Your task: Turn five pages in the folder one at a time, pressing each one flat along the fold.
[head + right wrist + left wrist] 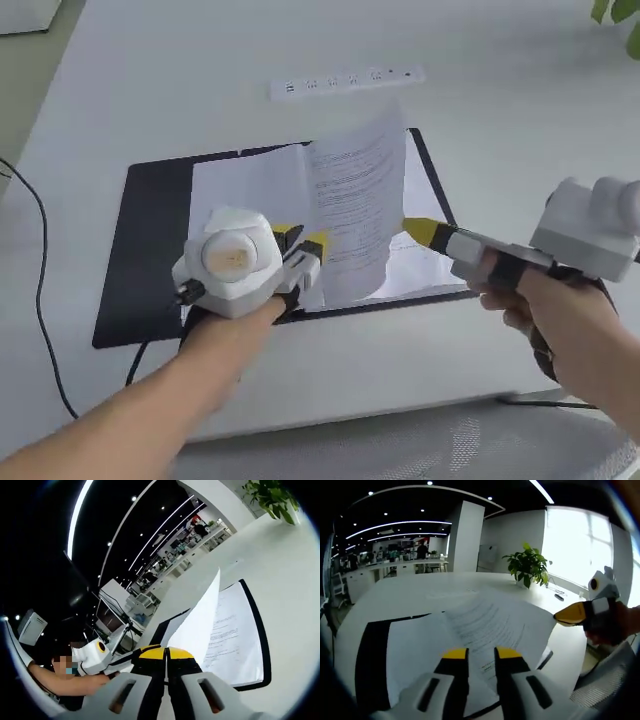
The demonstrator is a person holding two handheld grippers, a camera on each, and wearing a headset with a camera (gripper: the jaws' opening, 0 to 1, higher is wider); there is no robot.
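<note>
White table (500, 110) runs wide under an open-plan office with ceiling lights. On it, straight ahead of me, the black folder (150, 250) lies open and flat, its bare cover showing at 9 o'clock and white sheets (250, 185) lying on both sides of the fold.

One page (360, 200) stands up from the fold, printed side toward me, curved and leaning a little to 1 o'clock. Its foot rests near the folder's 6 o'clock edge. In the right gripper view the same page (200, 625) rises straight off my jaw tips, with the folder (257, 630) lying at 3 o'clock of it.

My right gripper (412, 230) comes in from 3 o'clock and is clenched on the page's free edge. In its own view (166, 652) the yellow tips sit tight together with the paper between them. In the left gripper view it (567, 615) meets the page (490, 625) at 3 o'clock.

My left gripper (302, 242) sits at 8 o'clock of the page, low over the left sheets. Its jaws (481, 655) are released, a narrow gap between the tips and nothing in it.

A strip (345, 82) of sockets lies at 12 o'clock beyond the folder. A dark cable (45, 300) loops at 9 o'clock. A plant (527, 567) stands at the far table edge.
</note>
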